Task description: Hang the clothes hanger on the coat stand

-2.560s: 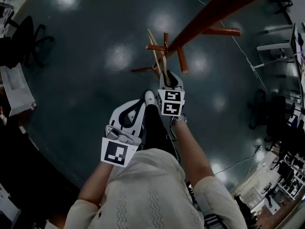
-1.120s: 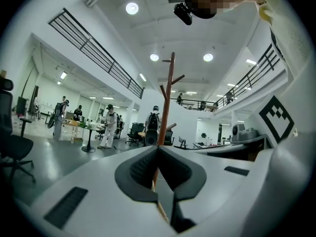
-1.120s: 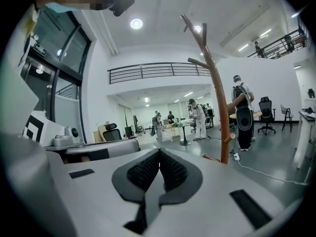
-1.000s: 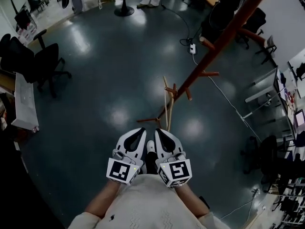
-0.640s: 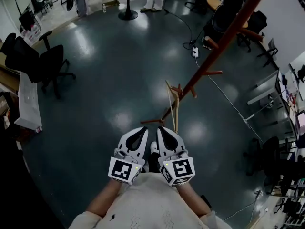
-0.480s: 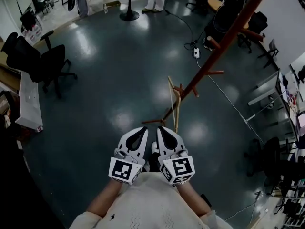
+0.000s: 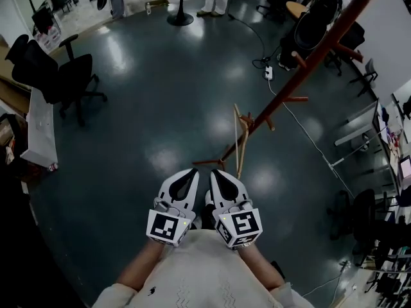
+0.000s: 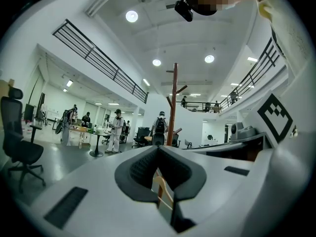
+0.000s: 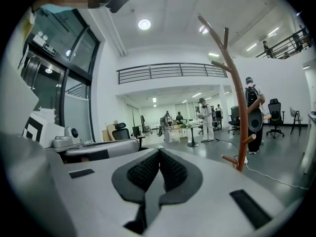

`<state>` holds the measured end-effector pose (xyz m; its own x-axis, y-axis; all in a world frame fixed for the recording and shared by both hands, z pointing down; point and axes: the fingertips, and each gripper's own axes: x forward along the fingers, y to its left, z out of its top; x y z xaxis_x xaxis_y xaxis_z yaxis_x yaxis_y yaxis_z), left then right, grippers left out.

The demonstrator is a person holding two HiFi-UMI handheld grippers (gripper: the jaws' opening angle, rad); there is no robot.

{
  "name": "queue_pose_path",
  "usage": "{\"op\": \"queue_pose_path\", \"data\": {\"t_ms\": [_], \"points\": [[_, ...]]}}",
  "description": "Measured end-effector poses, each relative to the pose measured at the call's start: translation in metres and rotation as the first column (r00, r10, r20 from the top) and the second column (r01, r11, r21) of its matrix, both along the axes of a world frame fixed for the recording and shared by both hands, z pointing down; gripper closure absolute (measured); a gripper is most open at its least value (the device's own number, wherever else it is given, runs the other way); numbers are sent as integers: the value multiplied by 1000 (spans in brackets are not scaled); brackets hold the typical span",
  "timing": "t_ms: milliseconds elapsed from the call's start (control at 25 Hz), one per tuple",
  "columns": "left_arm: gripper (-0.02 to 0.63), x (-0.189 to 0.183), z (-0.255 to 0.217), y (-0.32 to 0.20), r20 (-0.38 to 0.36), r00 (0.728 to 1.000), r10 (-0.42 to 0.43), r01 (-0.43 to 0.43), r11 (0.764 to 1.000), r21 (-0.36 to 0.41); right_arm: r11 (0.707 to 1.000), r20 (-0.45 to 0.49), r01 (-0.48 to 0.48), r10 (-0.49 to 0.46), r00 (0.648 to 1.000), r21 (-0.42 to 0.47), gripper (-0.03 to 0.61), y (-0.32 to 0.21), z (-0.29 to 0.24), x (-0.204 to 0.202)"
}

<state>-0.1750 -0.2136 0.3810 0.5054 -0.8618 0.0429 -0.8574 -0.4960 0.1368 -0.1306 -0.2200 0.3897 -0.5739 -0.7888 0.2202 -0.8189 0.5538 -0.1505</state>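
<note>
The left gripper [image 7: 192, 172] and the right gripper [image 7: 215, 172] sit side by side close in front of the person's torso, their tips pointing out over the dark glossy floor [image 7: 141, 101]. In the left gripper view the left gripper [image 8: 158, 149] has its dark ribbed pads pressed together at the tip and grips nothing. The right gripper view shows the same for the right gripper [image 9: 159, 151]: pads meeting at the tip, with nothing between them.

The clothes hanger [image 7: 243, 147], of pale wood, hangs from a low peg of the coat stand [image 7: 302, 63], a reddish-brown pole that runs slantwise across the head view from the upper right down to its base just ahead of the grippers. The hanger is apart from both sets of jaws, a little beyond the right gripper's tip. In the left gripper view a strip of the hanger [image 8: 162, 190] shows through the opening under the closed tips (seen past the jaws, not held by them), with the coat stand [image 8: 173, 107] upright behind it. In the right gripper view the coat stand [image 9: 238, 112] rises off to the right of the jaws.
</note>
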Motion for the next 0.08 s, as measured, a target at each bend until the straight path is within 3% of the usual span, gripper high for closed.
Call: {"op": "queue_pose_path", "data": {"t_ms": [80], "points": [[601, -6, 0, 0, -1, 1000, -4, 4, 1000, 2, 1000, -1, 6, -6, 1000, 4, 560, 0, -1, -6]]}}
